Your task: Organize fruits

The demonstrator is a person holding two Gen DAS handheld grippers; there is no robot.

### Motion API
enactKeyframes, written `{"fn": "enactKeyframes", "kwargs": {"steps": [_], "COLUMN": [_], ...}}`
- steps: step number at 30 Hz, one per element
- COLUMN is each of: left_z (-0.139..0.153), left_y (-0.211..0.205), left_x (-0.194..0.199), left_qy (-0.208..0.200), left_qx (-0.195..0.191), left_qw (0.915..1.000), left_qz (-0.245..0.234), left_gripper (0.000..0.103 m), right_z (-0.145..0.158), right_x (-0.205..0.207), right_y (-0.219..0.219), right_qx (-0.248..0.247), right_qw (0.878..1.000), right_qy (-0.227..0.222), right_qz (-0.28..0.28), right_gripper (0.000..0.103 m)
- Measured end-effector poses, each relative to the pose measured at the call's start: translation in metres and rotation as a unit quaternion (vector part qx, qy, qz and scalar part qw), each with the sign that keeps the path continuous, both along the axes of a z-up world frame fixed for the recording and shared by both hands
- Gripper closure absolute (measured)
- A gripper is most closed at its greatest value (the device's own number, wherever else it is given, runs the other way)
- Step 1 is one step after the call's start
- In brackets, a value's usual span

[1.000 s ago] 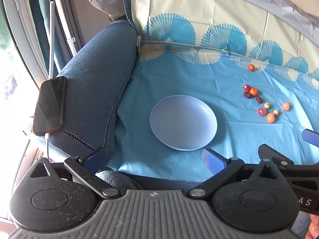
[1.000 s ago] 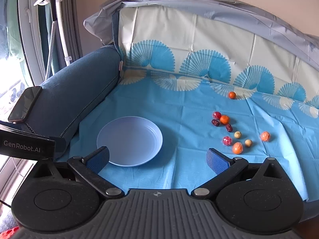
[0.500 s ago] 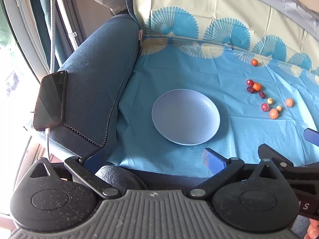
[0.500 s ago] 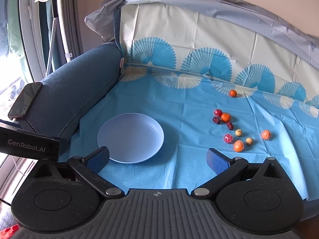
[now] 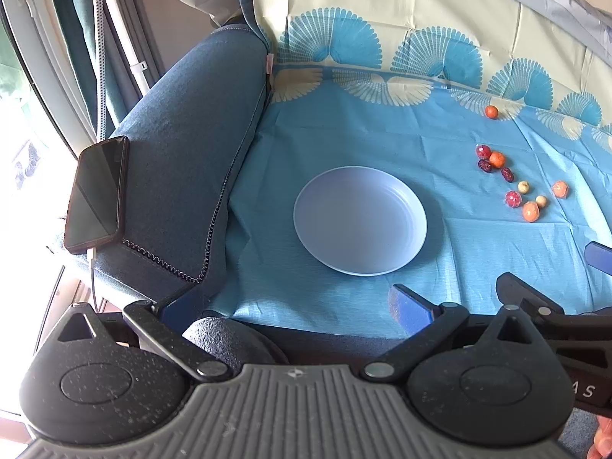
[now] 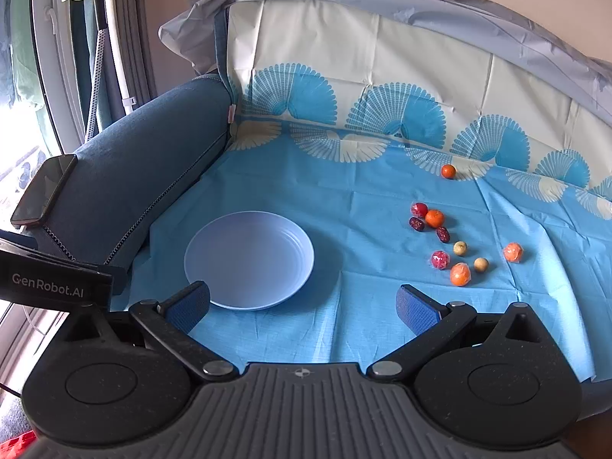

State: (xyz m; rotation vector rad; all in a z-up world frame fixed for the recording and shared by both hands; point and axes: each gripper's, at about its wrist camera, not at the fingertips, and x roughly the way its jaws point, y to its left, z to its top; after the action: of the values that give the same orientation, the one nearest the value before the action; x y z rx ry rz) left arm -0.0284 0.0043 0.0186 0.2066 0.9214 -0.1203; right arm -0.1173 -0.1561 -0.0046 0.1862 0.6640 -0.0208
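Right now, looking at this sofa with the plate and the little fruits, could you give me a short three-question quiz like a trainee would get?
1. True or false: the plate already holds fruit.
2. Multiple choice: the phone lies on (A) the plate, (B) the sofa armrest, (C) the blue cloth.
3. Fill in: the lone orange fruit lies nearest the sofa's ____.

Key: 1 false, the plate is empty. 2 B. 3 backrest; the other fruits lie closer to the open right gripper. The left gripper is open too.
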Motion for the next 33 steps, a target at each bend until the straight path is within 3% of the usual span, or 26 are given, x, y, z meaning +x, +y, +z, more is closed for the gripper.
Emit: {"fn": "enactKeyframes", "kwargs": {"steps": [23, 33], "left_z": [-0.001, -0.007], "left_y": [0.005, 0.001], "left_x": [0.004, 0.010], "left_qy": [0.005, 0.012], "left_qx": [0.007, 0.021], "left_qw": [1.0000, 0.9997], "left_qz": [0.003, 0.008], "left_gripper": [0.000, 0.000], "right_z": [-0.001, -0.009], "right_x": [0.005, 0.011], "right_y": [0.004, 0.002], "right_qx": [-0.002, 0.021], "right_qw": [1.000, 1.000], "right_qy": [0.006, 0.010], "right_qz": [0.012, 0.014], "right_gripper": [0.000, 0.000]}}
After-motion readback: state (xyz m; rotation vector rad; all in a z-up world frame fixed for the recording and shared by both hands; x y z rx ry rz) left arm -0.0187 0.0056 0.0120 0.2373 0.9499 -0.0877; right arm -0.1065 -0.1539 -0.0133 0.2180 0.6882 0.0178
